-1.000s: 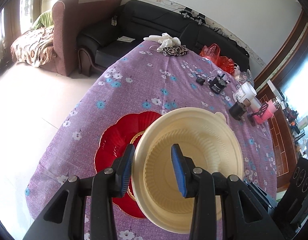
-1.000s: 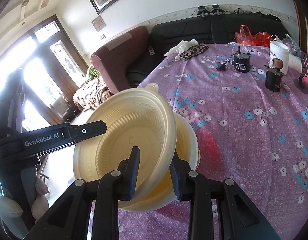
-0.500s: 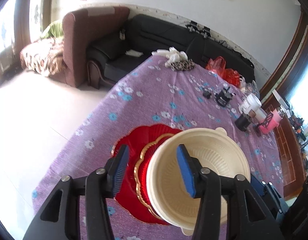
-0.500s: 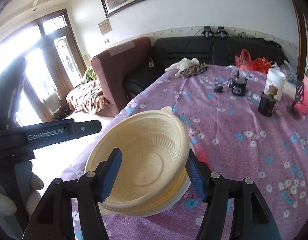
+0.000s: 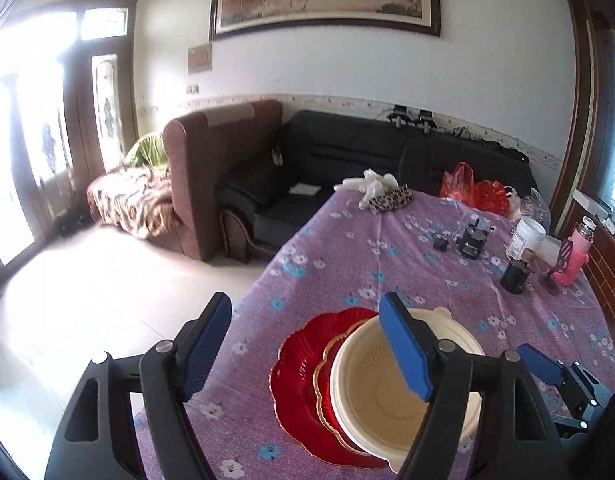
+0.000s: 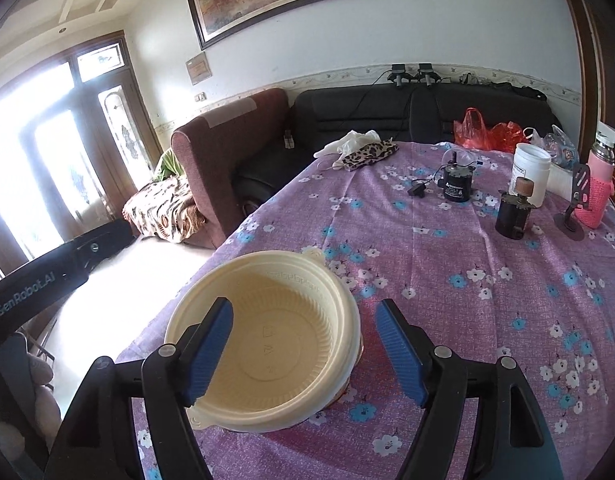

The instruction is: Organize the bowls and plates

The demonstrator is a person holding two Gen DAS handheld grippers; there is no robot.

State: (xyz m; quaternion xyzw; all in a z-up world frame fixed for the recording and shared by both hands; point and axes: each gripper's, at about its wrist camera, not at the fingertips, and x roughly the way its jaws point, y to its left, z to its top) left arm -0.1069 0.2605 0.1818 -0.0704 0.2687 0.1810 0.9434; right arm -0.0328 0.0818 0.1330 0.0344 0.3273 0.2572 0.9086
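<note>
Nested cream plastic bowls (image 5: 387, 396) rest on a gold-rimmed red plate (image 5: 327, 376), which lies on a larger red flower-shaped plate (image 5: 297, 372) near the table's front left edge. My left gripper (image 5: 307, 348) hovers above and behind this stack. Its jaws are opening and its blue pads touch nothing. In the right wrist view the top bowl (image 6: 275, 332) lies below my right gripper (image 6: 305, 348). Those jaws are opening too; the bowl's near rim shows between the fingers, but the pads stand clear of it. The plates are almost hidden under the bowl there.
On the purple flowered tablecloth (image 6: 447, 280) at the far right stand a black motor (image 6: 455, 188), a dark cylinder (image 6: 513, 216), a white jar (image 6: 529, 172) and a pink bottle (image 6: 599, 188). A leopard-print cloth (image 6: 367, 154) lies at the far edge, sofas beyond.
Both grippers let go of the cream bowls and spread their jaws wide. The bowls dropped into one nested stack on the red plates. My left gripper drew back and upward.
</note>
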